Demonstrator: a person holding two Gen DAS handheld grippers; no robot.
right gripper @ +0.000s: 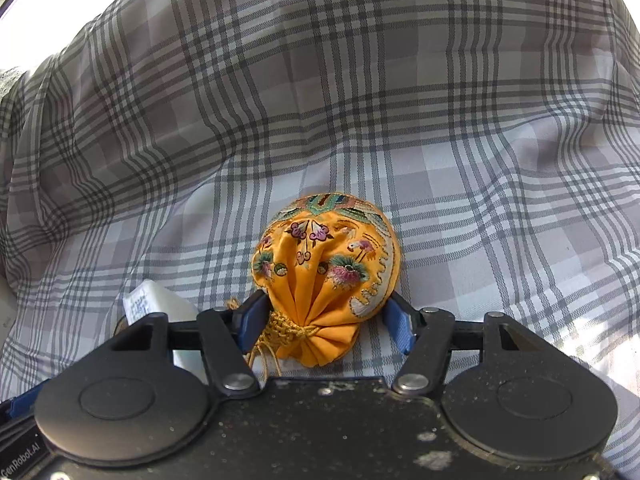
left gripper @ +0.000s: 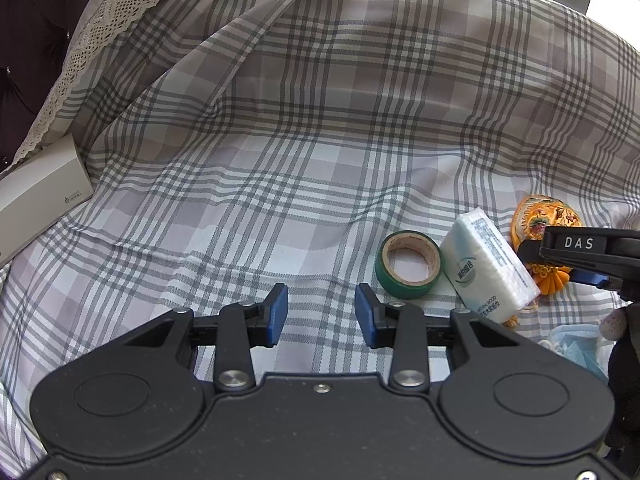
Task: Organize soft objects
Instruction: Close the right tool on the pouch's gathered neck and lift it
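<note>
A grey and white plaid bedspread (left gripper: pixel 320 128) covers the bed, and everything lies on it.

The right claw (right gripper: pixel 328 320) points steeply down over an orange embroidered pouch (right gripper: pixel 326 272), a drawstring bag stitched with flowers and birds, its gathered neck and gold cord (right gripper: pixel 276 332) turned toward the near side. The two blue pads (right gripper: pixel 400 326) flank the pouch's lower part. The left pad sits against the fabric by the cord; on the right a sliver of bedspread shows between pad and pouch, so I cannot tell whether the claw is squeezing it yet. The pouch rests on the bedspread, not lifted.

From the left wrist view the pouch (left gripper: pixel 538 222) lies at the far right of the cluster, with the right claw (left gripper: pixel 560 268) across it. Just left of the pouch, touching it, is a white pack of tissues (left gripper: pixel 488 264) lying aslant. Just left of that lies a green roll of tape (left gripper: pixel 408 264), flat on its side, hole upward, close against the pack. A crumpled blue face mask (left gripper: pixel 580 350) lies near the right edge, nearer than the pouch.

The left claw (left gripper: pixel 322 314) hangs over bare plaid, left of and nearer than the tape roll, its blue pads (left gripper: pixel 278 312) parted only a little, with nothing between them.

At the far left a lace-edged pillow (left gripper: pixel 120 12) leans up, and a pale flat box (left gripper: pixel 40 196) lies below it at the bed's edge.
</note>
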